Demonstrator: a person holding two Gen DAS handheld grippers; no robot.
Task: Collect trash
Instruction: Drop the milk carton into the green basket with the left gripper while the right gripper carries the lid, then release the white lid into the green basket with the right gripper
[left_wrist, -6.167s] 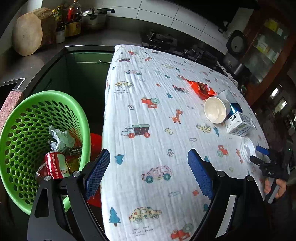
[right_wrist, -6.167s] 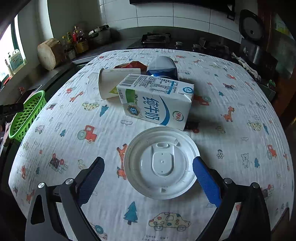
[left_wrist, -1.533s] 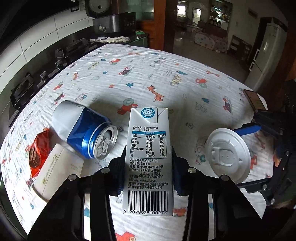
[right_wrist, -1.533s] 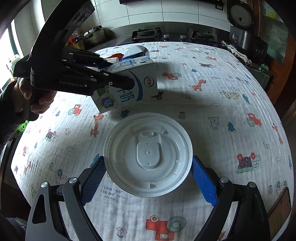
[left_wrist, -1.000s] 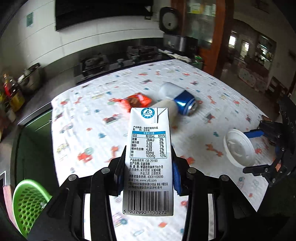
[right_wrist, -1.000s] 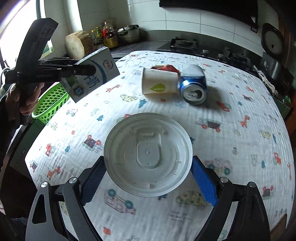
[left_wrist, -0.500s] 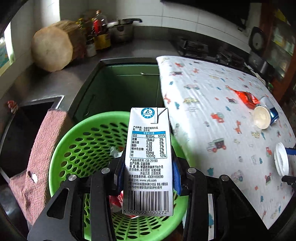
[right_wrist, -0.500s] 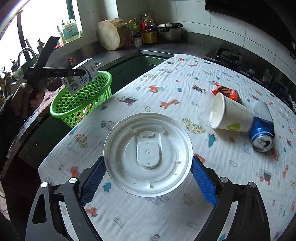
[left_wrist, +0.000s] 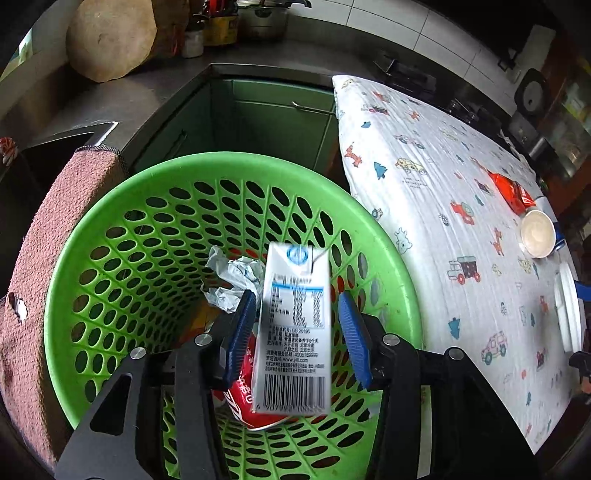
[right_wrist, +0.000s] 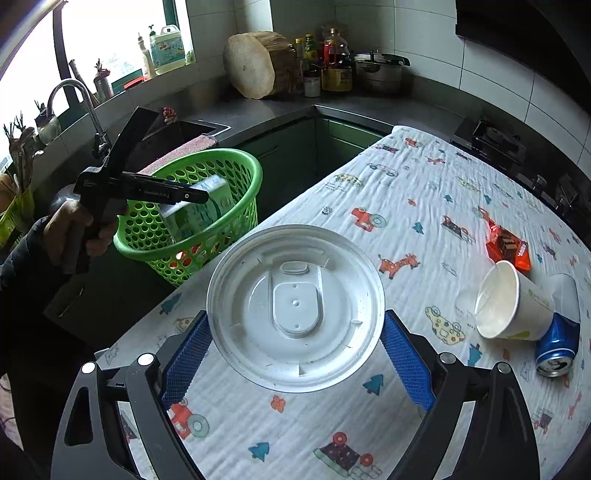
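One table covered in a white cartoon-print cloth fills the right of both views. One round green perforated plastic basket stands just beside the table's left edge, below the cloth level. Inside the basket: one crumpled white paper wad, one red drink can at the bottom, and something orange, too hidden to name.

One white milk carton with barcode is inside the basket's mouth, above the red can, motion-blurred. It sits between the blue pads of the left gripper, whose jaws have just been opening; gaps show on both sides, so the pads no longer press it. From the right wrist view, the carton is tilted over the basket under that gripper.

The right gripper is above the table's near edge, jaws wide, clamped on one round white plastic cup lid at its rim.

On the cloth, far from the basket: one white paper cup on its side, one blue can touching it, one red snack wrapper just behind.
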